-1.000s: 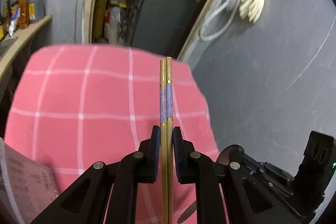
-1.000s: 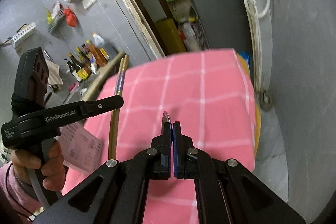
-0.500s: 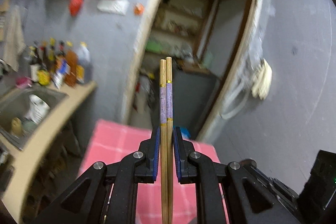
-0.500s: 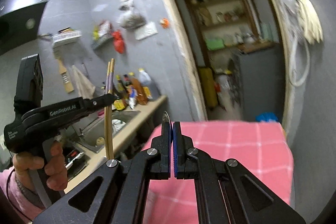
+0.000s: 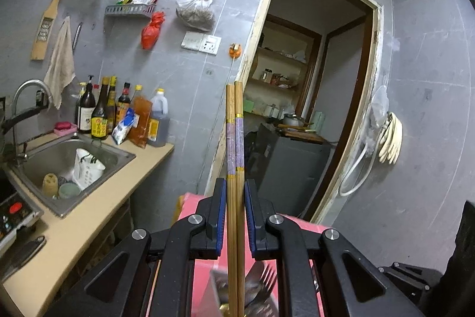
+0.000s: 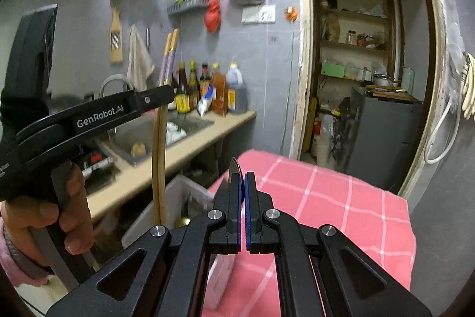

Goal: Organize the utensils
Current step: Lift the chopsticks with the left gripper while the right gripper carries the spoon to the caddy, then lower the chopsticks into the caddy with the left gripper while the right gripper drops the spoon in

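Observation:
My left gripper (image 5: 234, 189) is shut on a pair of wooden chopsticks (image 5: 235, 121) with purple bands, held upright. Their lower ends hang over a grey utensil holder (image 5: 218, 281) in which a fork (image 5: 267, 277) stands. In the right wrist view the left gripper (image 6: 166, 94) and a hand (image 6: 71, 216) carry the chopsticks (image 6: 158, 156) above that holder (image 6: 190, 192), which stands at the left edge of the pink checked table (image 6: 341, 204). My right gripper (image 6: 243, 177) is shut on a thin metal utensil (image 6: 234, 165); only its rounded tip shows above the pads.
A beige counter (image 5: 98, 207) runs along the left with a steel sink (image 5: 59, 159) holding a white cup and a sponge. Sauce bottles (image 5: 118, 115) stand behind it. An open doorway (image 5: 311, 109) with shelves and a dark cabinet lies straight ahead.
Both grippers rose and tipped up, so the views swung from the pink table to the kitchen wall and doorway. The chopsticks and the metal utensil stayed gripped.

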A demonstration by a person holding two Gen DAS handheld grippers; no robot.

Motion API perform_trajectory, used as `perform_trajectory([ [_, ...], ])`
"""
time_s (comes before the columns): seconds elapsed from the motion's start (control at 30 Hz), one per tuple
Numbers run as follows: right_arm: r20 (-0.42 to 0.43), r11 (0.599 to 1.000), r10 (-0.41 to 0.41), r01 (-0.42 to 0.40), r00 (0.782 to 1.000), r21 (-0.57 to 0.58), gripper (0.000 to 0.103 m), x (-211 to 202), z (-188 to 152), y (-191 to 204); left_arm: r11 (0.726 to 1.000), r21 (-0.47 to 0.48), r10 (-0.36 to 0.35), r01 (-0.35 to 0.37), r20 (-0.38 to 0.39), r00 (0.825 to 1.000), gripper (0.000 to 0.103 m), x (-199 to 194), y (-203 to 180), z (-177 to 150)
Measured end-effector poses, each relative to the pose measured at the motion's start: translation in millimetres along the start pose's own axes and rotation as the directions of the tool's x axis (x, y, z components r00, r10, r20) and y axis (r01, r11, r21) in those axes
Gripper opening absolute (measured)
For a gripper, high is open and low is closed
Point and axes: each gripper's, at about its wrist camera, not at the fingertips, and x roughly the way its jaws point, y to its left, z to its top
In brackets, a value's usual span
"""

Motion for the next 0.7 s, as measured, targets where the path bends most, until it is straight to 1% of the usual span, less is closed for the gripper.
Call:
perform_trajectory([
  [0.07, -0.032, 1.0, -0.01, 0.01, 0.999, -0.015, 0.002, 2, -4, 5, 1.0, 0.0, 0.003, -0.003, -0.01, 1.0, 0.012, -2, 4, -10],
  [0.17, -0.055, 1.0, -0.023, 0.022, 0.998, -0.01, 0.002, 2, -6, 6, 1.0, 0.001, -0.001, 0.001, -0.038, 0.999, 0.012, -2, 6, -21],
  [0.3, -0.078, 1.0, -0.022, 0.023, 0.997, 0.011, 0.002, 1, -7, 9, 0.999, 0.029, -0.014, 0.016, -0.06, 0.998, 0.012, -4, 2, -29],
  [0.7, -0.131, 0.999, 0.0, 0.006, 0.991, 0.046, 0.002, 9, -18, 21, 0.998, 0.039, -0.043, 0.047, -0.116, 0.992, 0.013, -11, 5, -41],
])
